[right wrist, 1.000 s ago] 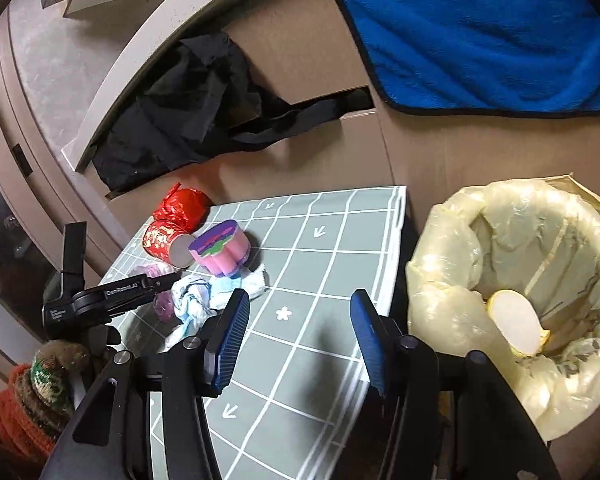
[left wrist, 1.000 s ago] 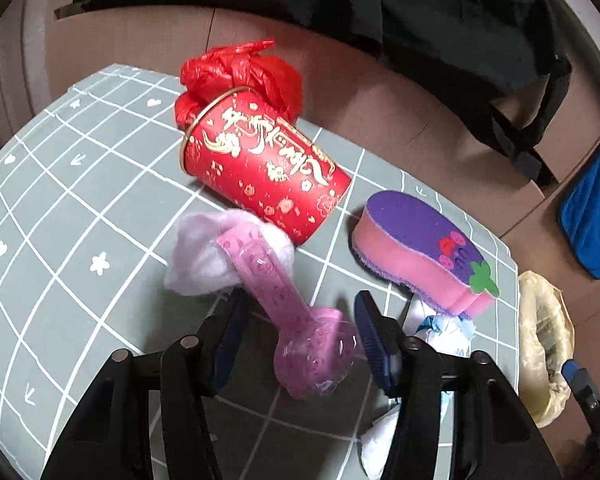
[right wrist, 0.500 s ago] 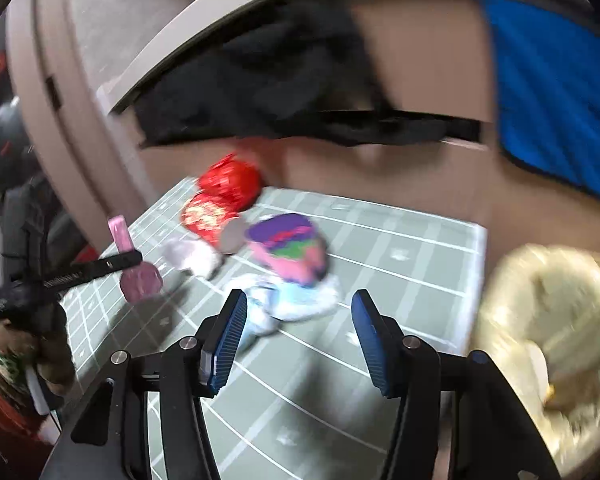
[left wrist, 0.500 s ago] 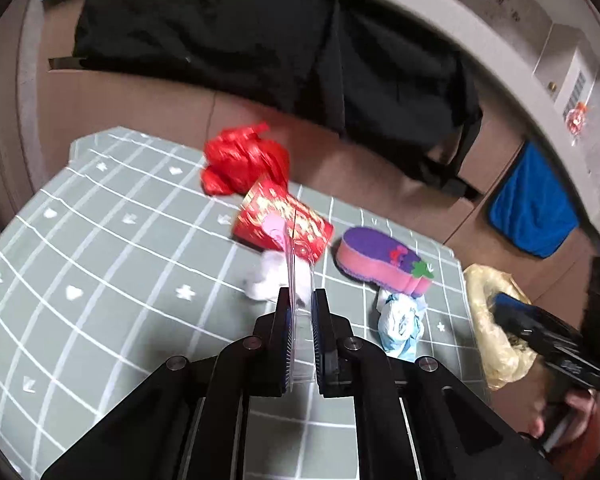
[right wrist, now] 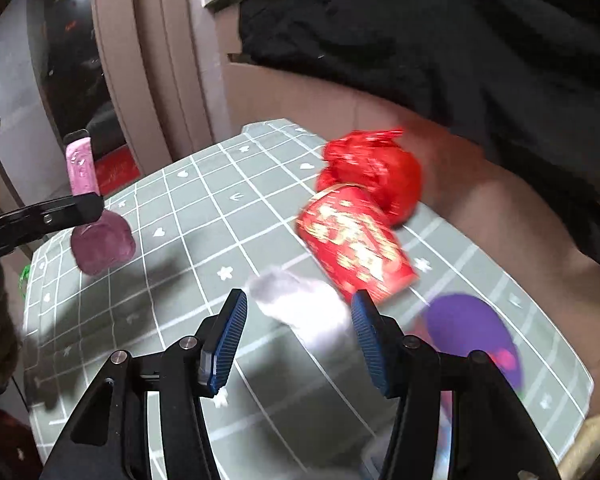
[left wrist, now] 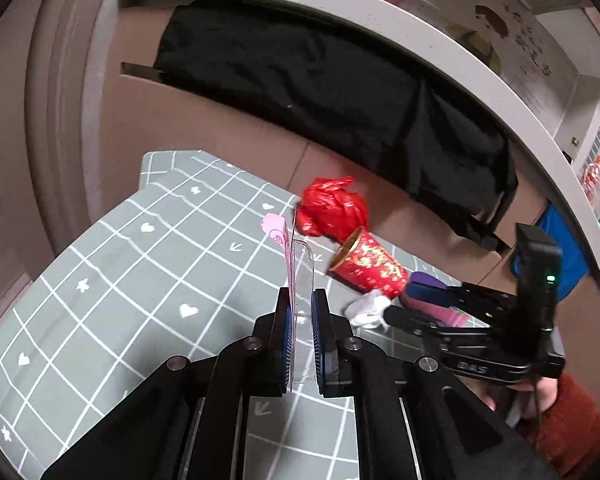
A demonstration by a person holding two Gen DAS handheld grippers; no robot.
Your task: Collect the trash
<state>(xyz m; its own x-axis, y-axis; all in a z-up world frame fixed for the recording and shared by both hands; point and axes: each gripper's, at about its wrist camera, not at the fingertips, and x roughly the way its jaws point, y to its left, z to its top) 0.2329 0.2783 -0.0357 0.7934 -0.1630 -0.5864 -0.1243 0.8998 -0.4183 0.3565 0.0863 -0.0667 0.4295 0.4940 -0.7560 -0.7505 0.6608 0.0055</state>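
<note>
Currently, inventory of trash:
In hand: left hand-held gripper (left wrist: 300, 320) clamps a pink plastic wrapper (left wrist: 298, 256), lifted clear of the counter (left wrist: 140, 280).
Next up: right hand-held gripper (right wrist: 298, 332), jaws wide and empty, hovers over a white tissue wad (right wrist: 300, 300) just ahead of its tips.
Left on counter: red paper cup (right wrist: 356, 248) on its side beyond the wad; red foil bag (right wrist: 376, 172) touching it behind; purple-pink sponge (right wrist: 472, 336) to the right.
Writing: gold characters on cup, blurred, unreadable.
Bin: not in view.

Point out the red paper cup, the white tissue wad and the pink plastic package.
red paper cup (right wrist: 356, 240), right wrist view, printed side wall
white tissue wad (right wrist: 300, 300), right wrist view, middle
pink plastic package (right wrist: 102, 242), right wrist view, round bulb
</note>
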